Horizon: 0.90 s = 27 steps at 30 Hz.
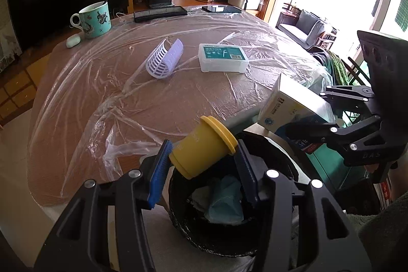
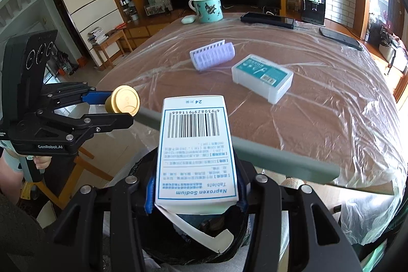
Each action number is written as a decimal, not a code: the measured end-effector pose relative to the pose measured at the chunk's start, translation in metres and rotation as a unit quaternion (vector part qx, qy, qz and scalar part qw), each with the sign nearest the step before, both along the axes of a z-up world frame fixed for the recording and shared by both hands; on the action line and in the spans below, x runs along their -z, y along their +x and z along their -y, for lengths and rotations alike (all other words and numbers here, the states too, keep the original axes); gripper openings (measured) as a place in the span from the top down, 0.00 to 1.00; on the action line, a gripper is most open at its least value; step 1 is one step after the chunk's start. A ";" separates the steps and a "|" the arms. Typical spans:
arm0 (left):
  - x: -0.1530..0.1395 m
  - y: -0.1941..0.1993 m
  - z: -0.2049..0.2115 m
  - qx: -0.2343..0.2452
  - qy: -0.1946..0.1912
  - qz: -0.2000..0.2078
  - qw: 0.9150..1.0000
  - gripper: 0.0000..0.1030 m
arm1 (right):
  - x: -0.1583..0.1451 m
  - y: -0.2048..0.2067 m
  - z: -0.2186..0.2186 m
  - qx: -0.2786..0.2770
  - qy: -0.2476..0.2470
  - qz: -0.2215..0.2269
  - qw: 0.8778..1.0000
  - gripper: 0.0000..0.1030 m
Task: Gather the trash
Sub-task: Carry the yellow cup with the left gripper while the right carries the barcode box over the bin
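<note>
Below your grippers, past the plastic-wrapped table [image 1: 107, 83], the bin [image 1: 183, 195] gapes, black-lined, with crumpled white and pale-blue waste inside. Your right gripper [image 2: 195, 198] is clamped on a box [image 2: 196, 147], white with a blue border, a barcode and "Naproxen Sodium Tablets" printed on it, one end flap hanging open over the bin. Your left gripper [image 1: 201, 165] is clamped on a cup [image 1: 204, 144], small, yellow, lidded, tilted on its side above the bin's rim. On the table lie a case [image 1: 221, 57], a roller [image 1: 164, 59] and a mug [image 1: 95, 19].
</note>
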<state>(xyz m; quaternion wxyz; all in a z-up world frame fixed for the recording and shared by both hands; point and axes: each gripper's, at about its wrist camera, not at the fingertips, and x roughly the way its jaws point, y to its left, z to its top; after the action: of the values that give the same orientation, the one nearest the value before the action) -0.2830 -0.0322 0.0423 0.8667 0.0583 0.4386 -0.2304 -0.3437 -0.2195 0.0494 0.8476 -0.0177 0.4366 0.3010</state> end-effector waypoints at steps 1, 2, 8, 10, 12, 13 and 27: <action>0.001 -0.003 0.001 0.002 0.002 -0.001 1.000 0.50 | 0.001 -0.002 0.000 -0.001 -0.001 -0.002 1.000 0.56; 0.002 -0.005 0.002 0.004 0.005 -0.001 1.000 0.50 | 0.003 -0.004 -0.001 -0.003 -0.002 -0.005 1.000 0.56; 0.013 -0.017 0.009 0.014 0.011 -0.013 1.000 0.50 | 0.014 -0.015 -0.003 -0.008 -0.010 -0.020 1.000 0.56; 0.018 -0.019 0.010 0.016 0.012 -0.021 1.000 0.50 | 0.018 -0.018 -0.004 -0.009 -0.017 -0.024 1.000 0.56; 0.024 -0.020 0.012 0.018 0.012 -0.027 0.999 0.50 | 0.023 -0.020 -0.004 -0.010 -0.019 -0.030 0.999 0.56; 0.027 -0.021 0.012 0.018 0.013 -0.029 0.999 0.50 | 0.025 -0.021 -0.004 -0.010 -0.019 -0.033 0.999 0.56; 0.062 -0.021 0.019 0.019 0.039 -0.053 0.998 0.50 | 0.057 -0.022 -0.009 -0.009 -0.036 -0.068 0.997 0.56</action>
<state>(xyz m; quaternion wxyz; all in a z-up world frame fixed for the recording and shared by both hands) -0.3043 -0.0514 -0.0198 0.8344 0.0885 0.4917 -0.2326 -0.3655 -0.2103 -0.0081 0.8120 -0.0315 0.5036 0.2933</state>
